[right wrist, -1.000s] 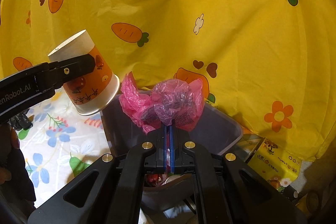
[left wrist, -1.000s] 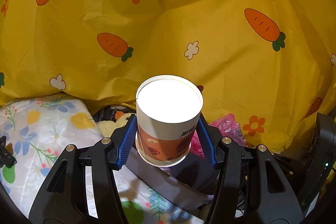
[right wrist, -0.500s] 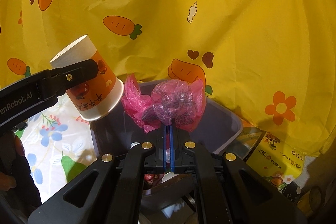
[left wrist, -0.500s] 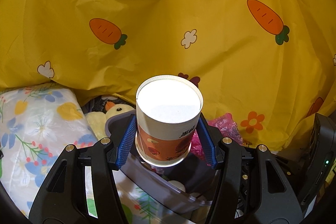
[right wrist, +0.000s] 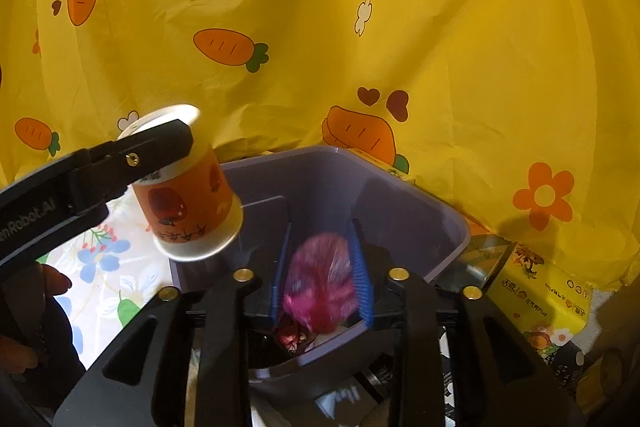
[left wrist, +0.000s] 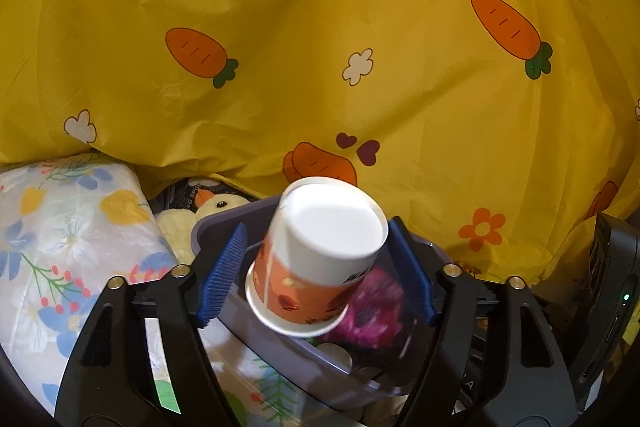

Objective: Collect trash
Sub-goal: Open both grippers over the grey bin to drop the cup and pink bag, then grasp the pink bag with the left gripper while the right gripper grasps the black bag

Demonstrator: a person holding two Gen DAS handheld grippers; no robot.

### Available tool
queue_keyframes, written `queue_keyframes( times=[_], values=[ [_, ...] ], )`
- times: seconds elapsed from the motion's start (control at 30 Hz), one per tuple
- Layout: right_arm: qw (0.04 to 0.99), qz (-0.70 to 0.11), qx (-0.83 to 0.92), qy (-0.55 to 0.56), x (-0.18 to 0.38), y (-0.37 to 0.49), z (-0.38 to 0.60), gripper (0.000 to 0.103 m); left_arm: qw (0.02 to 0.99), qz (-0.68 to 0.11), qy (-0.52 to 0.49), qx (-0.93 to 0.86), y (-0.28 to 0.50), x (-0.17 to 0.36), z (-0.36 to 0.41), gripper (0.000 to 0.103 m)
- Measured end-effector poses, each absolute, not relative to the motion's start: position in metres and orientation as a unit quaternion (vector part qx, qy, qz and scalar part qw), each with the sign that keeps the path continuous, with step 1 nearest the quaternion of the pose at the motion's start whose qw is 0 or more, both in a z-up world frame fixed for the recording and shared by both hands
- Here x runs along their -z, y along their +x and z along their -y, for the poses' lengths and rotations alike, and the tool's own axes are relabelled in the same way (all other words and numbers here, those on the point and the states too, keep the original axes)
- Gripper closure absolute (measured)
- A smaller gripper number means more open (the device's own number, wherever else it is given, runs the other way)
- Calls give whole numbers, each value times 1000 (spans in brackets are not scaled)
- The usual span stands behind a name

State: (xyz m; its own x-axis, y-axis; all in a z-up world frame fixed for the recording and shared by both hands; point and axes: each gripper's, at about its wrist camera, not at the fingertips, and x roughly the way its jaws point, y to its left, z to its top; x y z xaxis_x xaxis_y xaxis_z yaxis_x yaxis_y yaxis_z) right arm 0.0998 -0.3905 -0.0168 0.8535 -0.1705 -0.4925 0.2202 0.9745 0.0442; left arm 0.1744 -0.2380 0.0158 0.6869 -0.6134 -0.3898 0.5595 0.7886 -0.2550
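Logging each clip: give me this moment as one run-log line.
left tongs: open, paper cup dropping | right tongs: open, pink plastic bag dropping | target: purple bin

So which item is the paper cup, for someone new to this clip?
Start at the yellow carrot-print cloth filling the background, then drop to the purple plastic bin below it. Over the bin's left rim, upside down, is the orange-and-white paper cup, the only rigid cylinder; the crumpled pink plastic bag is soft.

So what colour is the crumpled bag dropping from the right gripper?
Pink, blurred by motion, over the bin; the plastic bag shows best in the right wrist view.
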Motion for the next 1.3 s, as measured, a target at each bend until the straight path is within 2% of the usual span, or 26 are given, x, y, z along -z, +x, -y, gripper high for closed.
queue_keyframes(
  times=[0.3,0.47,0.57,0.93,1.3],
  values=[
    [963,-243,107,54,18,94,389,54,933,-216,-78,275,166,-20,205,14],
    [965,-228,117,60,15,87,388,35,945,-210,-74,239,154,-23,179,12],
    [967,-218,119,61,13,82,385,27,953,-207,-69,210,145,-23,158,11],
    [975,-197,66,75,5,72,349,23,974,-213,-40,70,113,-19,47,11],
    [967,-231,-96,42,12,97,224,22,967,-222,-44,-119,77,-2,-105,11]
  ],
)
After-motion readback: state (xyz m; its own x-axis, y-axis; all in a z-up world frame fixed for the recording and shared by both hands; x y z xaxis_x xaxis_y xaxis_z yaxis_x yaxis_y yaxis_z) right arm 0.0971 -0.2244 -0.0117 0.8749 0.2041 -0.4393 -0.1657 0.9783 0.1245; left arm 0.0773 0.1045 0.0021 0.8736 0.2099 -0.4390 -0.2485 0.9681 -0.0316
